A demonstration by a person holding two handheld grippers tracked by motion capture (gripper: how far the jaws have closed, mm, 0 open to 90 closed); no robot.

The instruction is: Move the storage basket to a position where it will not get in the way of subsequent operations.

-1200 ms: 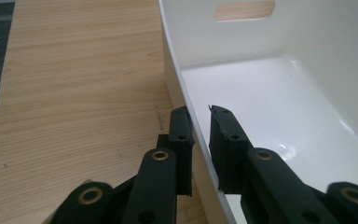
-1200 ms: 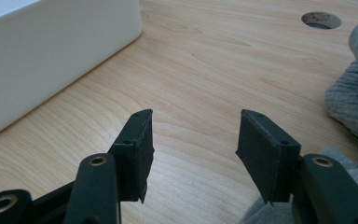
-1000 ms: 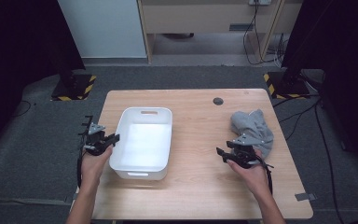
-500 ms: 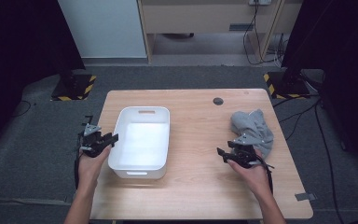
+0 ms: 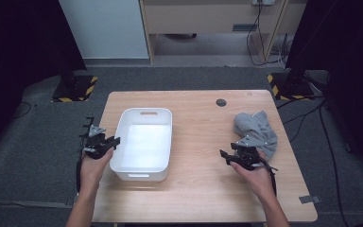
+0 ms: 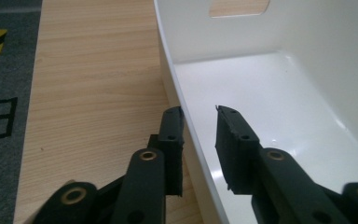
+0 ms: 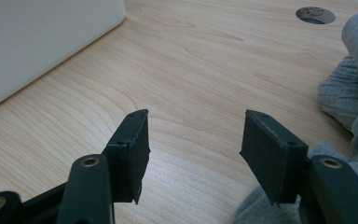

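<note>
- Here we are: the left gripper (image 5: pixel 111 142) sits at 9 o'clock of the white bin (image 5: pixel 144 112), on the bin's long left wall.
- From the left gripper view, its jaws straddle that wall, one pad outside against the plastic, the other inside with a sliver of daylight left. They have just been closing, with the wall between them, but it's not a clamp yet.
- The bin stands on the left half of the worktop (image 5: pixel 198 123), empty, with its handle cut-out (image 5: pixel 147 113) at the 12 o'clock end.
- Over on the right, the grey cloth (image 5: pixel 257 130) lies crumpled at 3 o'clock of the worktop. The right gripper (image 5: pixel 227 155) waits at 7 o'clock of it, jaws moderately wide and nothing between them.
- To my eye the step is steadying the bin. To do it well, finish the squeeze square on the wall, pads flat and below the rolled rim, so the thin plastic doesn't flex or twist out.
- Keep that hand low and level; a lift from one side would likely tip the bin.
- Then the right gripper wants a thick fold of cloth at 1 o'clock of its jaws, not a loose edge.
- Writing? No brand or label reads on bin or cloth. There's only a black E-shaped mark (image 6: pixel 4 119) on the floor, and I can't tell whether it's a letter.
</note>
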